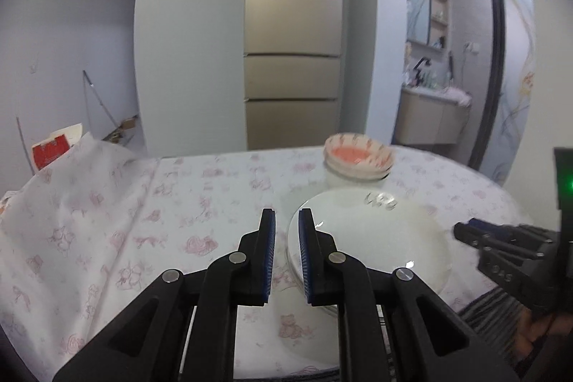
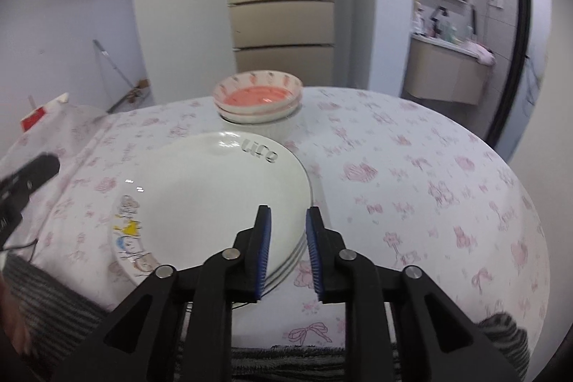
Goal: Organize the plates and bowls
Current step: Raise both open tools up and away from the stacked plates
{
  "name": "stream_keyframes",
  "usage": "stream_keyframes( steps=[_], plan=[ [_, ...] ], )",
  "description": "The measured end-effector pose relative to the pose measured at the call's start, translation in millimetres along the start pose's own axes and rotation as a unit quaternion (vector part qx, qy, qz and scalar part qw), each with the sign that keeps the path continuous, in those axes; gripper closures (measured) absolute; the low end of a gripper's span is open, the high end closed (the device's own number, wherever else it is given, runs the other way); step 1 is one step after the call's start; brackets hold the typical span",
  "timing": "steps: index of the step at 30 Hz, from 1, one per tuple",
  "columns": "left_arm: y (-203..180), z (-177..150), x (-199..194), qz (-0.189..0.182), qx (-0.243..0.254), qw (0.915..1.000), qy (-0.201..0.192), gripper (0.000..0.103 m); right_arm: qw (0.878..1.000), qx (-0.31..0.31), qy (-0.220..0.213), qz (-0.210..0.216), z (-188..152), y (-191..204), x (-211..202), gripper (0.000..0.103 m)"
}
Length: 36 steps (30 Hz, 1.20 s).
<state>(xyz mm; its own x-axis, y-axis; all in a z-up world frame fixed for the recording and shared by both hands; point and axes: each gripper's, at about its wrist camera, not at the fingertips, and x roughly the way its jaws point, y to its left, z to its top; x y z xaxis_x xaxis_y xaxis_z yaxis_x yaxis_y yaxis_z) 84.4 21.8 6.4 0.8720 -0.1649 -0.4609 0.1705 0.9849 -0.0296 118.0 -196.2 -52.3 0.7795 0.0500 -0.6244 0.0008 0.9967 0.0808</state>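
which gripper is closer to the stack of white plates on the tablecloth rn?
Roughly even. Right gripper hangs over the stack of white plates' right rim; left gripper is at its left rim. Neither grips a plate.

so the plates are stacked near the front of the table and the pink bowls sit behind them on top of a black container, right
Not quite. The container under the pink bowls is white, not black, as the right wrist view shows. The rest holds: the plates are stacked near the front of the table, with the bowls behind them.
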Motion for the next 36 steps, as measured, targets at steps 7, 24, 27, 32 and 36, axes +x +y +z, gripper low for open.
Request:
stream_keyframes(
  steps=[7,24,27,32,36],
  plan=[
    [-9.1,10.5,-29.7,0.014,0.048,0.9959,-0.076,0.086,0.997,-0.003,-0.075,0.009,14.5,-7.5,-34.7,0.065],
    [8.8,53.6,-69.8,0.022,-0.003,0.9750,-0.221,0.000,0.970,0.005,-0.240,-0.029,45.7,-21.9,-93.9,0.000],
    [11.5,53.6,-69.1,0.018,-0.002,0.9713,-0.237,0.000,0.965,0.006,-0.260,-0.016,47.6,-26.5,-92.9,0.000],
    [10.2,47.0,-54.4,-0.004,0.006,0.9664,-0.257,0.000,0.956,0.002,-0.293,-0.017,54.0,-25.5,-85.2,0.000],
    [1.2,48.2,-37.7,-0.007,0.027,0.9665,-0.255,0.000,0.946,-0.030,-0.321,-0.024,59.1,-14.7,-79.6,0.000]
  ],
)
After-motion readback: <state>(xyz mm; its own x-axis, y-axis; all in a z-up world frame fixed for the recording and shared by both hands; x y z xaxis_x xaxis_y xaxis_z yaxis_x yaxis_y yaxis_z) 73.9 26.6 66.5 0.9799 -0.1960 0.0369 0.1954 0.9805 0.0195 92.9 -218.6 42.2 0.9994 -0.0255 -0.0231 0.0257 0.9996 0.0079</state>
